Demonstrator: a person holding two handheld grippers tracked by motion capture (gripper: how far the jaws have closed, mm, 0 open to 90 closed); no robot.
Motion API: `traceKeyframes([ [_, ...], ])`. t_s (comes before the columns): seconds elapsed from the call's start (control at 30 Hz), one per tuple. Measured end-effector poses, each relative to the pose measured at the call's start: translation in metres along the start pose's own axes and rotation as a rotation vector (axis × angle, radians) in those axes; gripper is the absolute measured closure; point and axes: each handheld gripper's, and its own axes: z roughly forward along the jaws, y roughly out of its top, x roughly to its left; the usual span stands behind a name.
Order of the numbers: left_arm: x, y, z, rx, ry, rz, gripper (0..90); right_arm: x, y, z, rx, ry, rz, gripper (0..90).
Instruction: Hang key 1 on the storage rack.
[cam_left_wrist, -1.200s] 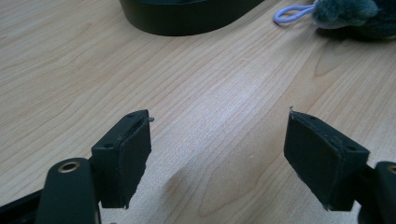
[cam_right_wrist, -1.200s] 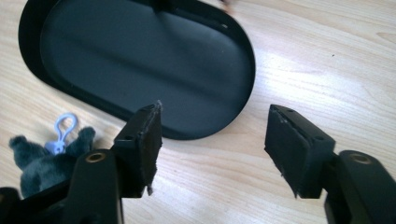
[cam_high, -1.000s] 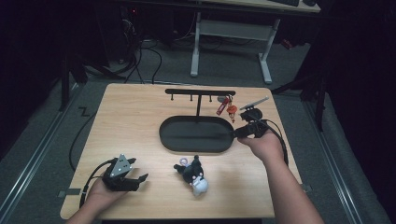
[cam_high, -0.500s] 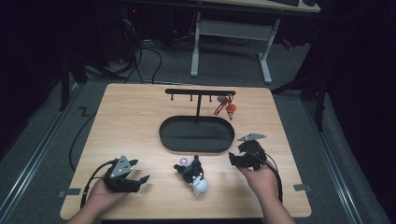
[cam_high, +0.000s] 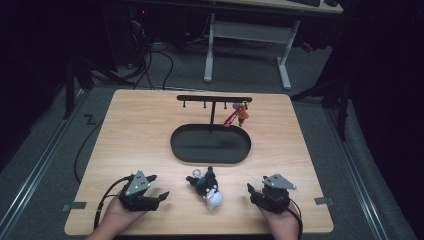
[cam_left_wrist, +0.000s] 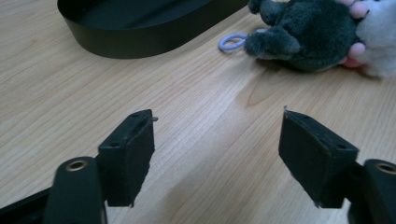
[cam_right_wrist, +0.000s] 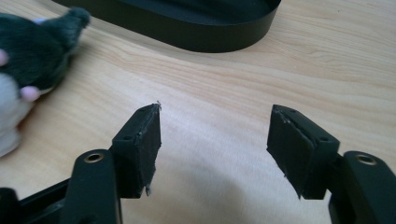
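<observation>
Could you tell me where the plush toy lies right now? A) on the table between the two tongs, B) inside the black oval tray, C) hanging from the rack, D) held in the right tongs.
A: the plush toy lies on the bare table in front of the tray, between the left tongs and the right tongs, touched by neither.

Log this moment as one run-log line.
left gripper: open, closing, empty | right gripper: open, closing, empty | plush toy: lying between them | red keychain: on rack

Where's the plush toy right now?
High view: the plush toy lies on the table near the front edge, between the left gripper and right gripper, just before the black tray.
</observation>
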Motion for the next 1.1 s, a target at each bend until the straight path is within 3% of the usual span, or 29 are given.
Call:
traceKeyframes([
  [0.07, -0.005, 0.005, 0.004, 0.008, -0.01, -0.037, 34.9, -0.003, -0.004, -0.007, -0.002, 0.02, 0.011, 36.0],
  [0.13, -0.012, 0.01, 0.008, 0.017, -0.029, -0.063, 44.5, -0.007, -0.007, -0.011, -0.008, 0.012, 0.005, 36.5],
  [0.23, -0.029, 0.018, 0.018, 0.027, -0.045, -0.077, 57.8, -0.014, -0.01, -0.01, -0.005, 0.043, 0.059, 36.6],
  [0.37, -0.05, 0.028, 0.034, 0.039, -0.012, -0.056, 75.0, -0.014, -0.01, -0.009, -0.009, 0.066, 0.052, 37.2],
  [0.47, -0.058, 0.034, 0.051, 0.076, -0.019, -0.061, 87.8, -0.01, -0.009, -0.01, -0.019, 0.087, 0.044, 37.7],
  [0.8, -0.084, 0.055, 0.082, 0.097, -0.072, -0.007, 89.3, -0.011, -0.008, -0.01, -0.021, 0.1, 0.047, 38.0],
  [1.1, -0.116, 0.079, 0.115, 0.1, -0.126, 0.061, 86.2, -0.026, -0.012, -0.011, -0.022, 0.077, 0.094, 37.8],
])
